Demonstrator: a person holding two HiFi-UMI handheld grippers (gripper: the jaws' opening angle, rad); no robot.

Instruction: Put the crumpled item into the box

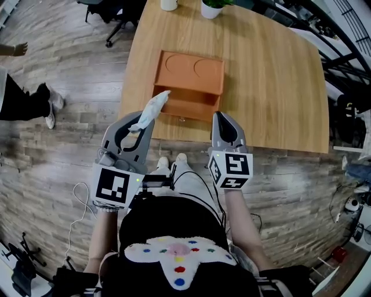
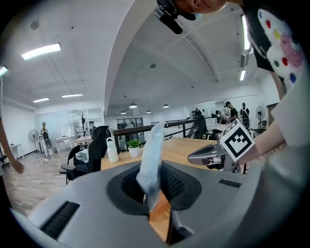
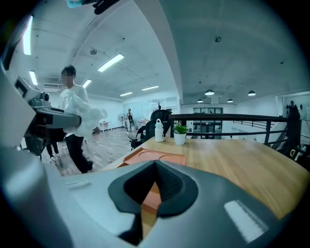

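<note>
In the head view, the left gripper (image 1: pixel 139 123) was raised over the near edge of the wooden tabletop (image 1: pixel 272 87); its fingers were pinched on the lower end of the crumpled item (image 1: pixel 155 105), a pale, film-like wad that slanted up and away towards the box (image 1: pixel 188 72). The item hung in the air just near and left of the box, not in it. The orange box lay near the tabletop's near edge; its far part was a lid with two round hollows, and its near part stood open. The right gripper (image 1: pixel 224 119) was to the right of the left one, beside the box's near right corner, with its fingers closed together on nothing. At the far edge stood a potted plant (image 1: pixel 211 7) and a white bottle (image 1: pixel 168 4); a bystander's leg (image 1: pixel 29 101) showed on the floor at far left.

In the left gripper view, the dark fingers (image 2: pixel 179 184) were narrow and clamped the crumpled item (image 2: pixel 151 160) by its bottom end, and it stood nearly upright between them; the right gripper (image 2: pixel 193 156) reached in from the right with its marker cube (image 2: pixel 237 140); the bottle (image 2: pixel 112 150) and the plant (image 2: pixel 133 147) were far behind.

In the right gripper view, the fingers (image 3: pixel 169 186) met at their tips and left only a slit, with nothing in it; the box (image 3: pixel 155 157) lay beyond them on the tabletop (image 3: pixel 232 164); the left gripper (image 3: pixel 77 118) was at the left with the crumpled item (image 3: pixel 92 117) at its tip.
</note>
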